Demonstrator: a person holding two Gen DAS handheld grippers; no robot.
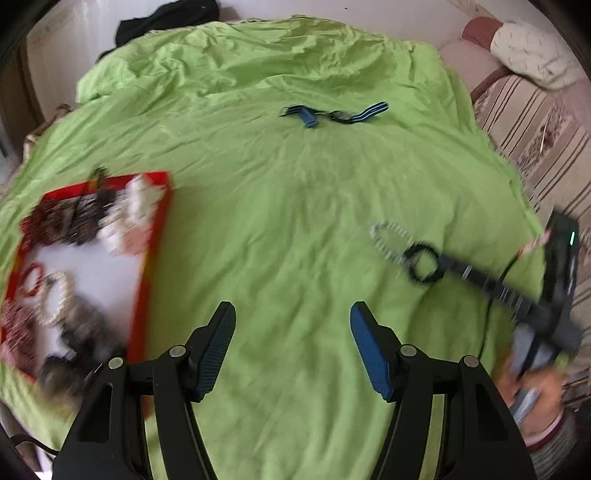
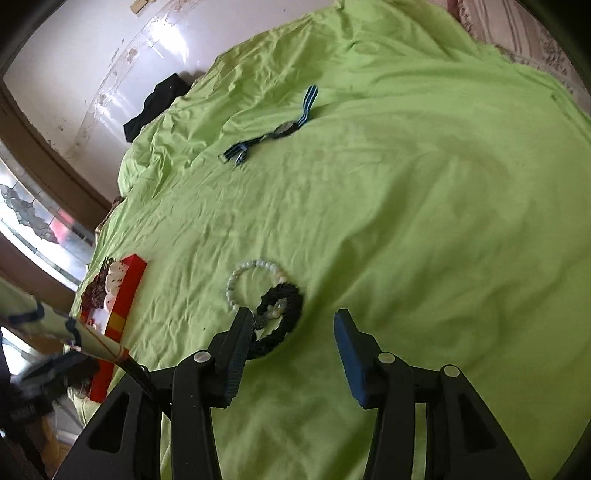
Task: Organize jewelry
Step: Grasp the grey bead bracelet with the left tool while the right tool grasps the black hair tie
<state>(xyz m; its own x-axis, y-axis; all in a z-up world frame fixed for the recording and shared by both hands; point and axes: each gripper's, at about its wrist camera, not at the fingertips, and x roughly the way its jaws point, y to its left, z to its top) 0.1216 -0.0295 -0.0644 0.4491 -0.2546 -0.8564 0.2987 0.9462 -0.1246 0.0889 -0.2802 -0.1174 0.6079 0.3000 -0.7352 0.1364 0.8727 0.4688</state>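
A black braided bracelet lies on the green sheet, overlapping a pale bead bracelet. My right gripper stands open just over them; its left finger covers the black ring's near edge and nothing is pinched. In the left wrist view the same black bracelet and bead bracelet lie at the right. My left gripper hangs open and empty over bare sheet. A red tray holding several pieces of jewelry sits at the left. A watch with a blue striped strap lies farther back.
A black cloth lies at the sheet's far edge by the wall. A striped sofa cushion borders the right side. A person's hand holds the right gripper's handle. The red tray and the watch also show in the right wrist view.
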